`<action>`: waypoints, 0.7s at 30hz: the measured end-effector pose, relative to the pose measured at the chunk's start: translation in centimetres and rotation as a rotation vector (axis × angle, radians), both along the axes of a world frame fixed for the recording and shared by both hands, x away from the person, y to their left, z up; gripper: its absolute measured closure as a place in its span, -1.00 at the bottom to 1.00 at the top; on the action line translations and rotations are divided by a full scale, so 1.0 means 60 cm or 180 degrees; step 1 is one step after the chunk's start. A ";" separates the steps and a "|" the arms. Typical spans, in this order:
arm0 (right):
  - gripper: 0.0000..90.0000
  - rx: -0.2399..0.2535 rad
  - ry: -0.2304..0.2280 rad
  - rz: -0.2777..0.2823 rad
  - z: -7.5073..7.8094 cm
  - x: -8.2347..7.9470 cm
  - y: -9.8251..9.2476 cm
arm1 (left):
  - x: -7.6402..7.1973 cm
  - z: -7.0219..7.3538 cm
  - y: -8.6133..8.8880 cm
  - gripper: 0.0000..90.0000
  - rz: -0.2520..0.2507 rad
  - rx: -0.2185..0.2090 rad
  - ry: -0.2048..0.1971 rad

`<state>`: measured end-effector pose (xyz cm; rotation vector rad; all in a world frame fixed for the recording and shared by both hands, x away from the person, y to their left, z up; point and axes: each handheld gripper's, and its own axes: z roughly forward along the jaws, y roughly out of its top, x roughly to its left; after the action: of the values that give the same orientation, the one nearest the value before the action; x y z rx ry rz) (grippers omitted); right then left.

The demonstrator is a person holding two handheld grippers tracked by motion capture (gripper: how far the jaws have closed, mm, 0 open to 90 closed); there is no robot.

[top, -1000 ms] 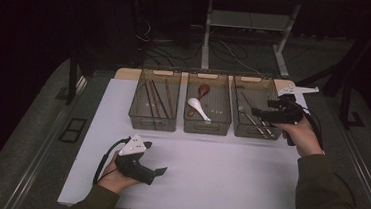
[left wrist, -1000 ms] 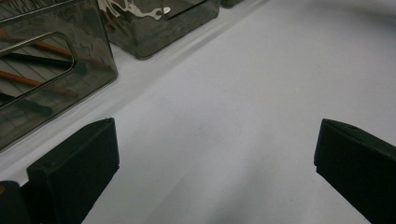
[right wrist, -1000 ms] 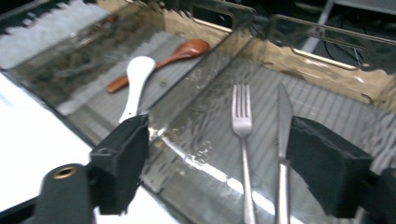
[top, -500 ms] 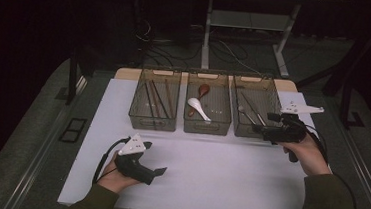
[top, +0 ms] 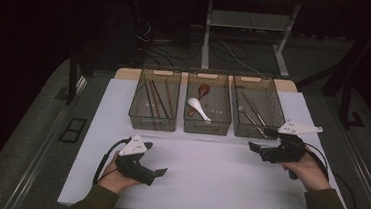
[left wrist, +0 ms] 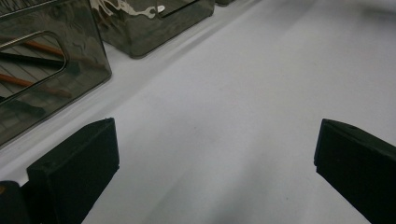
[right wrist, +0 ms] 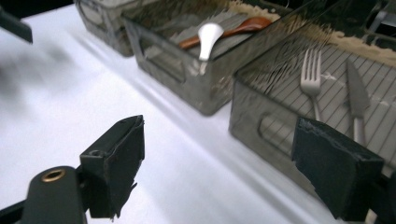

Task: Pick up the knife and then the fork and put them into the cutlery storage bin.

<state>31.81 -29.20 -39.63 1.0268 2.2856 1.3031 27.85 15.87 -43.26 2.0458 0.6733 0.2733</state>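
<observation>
The knife (right wrist: 357, 100) handle is hidden behind the right gripper (right wrist: 224, 163); the chopsticks (left wrist: 32, 60) blur behind the basket (left wrist: 70, 84) wall.

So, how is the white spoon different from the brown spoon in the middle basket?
The white spoon is pale and glossy; the brown spoon is reddish brown. The white spoon lies nearer the basket's front wall, the brown spoon farther back. In the right gripper view the white spoon's handle points toward the camera, while the brown spoon's handle runs sideways. Both lie flat in the middle basket, untouched by any gripper.
</observation>
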 end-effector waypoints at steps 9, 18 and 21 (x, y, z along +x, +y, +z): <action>-0.61 -0.0004 0.0045 0.0060 -0.025 -0.032 0.005 | -0.001 0.000 -0.001 -1.00 -0.0009 -0.0030 -0.0001; -0.61 0.0019 0.0069 0.0067 -0.050 -0.065 0.000 | 0.000 0.001 -0.002 -1.00 -0.0029 -0.0024 -0.0015; -0.61 0.0026 0.0075 0.0076 -0.056 -0.074 -0.001 | 0.000 0.001 -0.003 -1.00 -0.0043 -0.0013 -0.0014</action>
<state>27.40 -29.28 -43.01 1.0258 2.3187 1.3175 27.83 15.72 -43.22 2.0444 0.6567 0.2681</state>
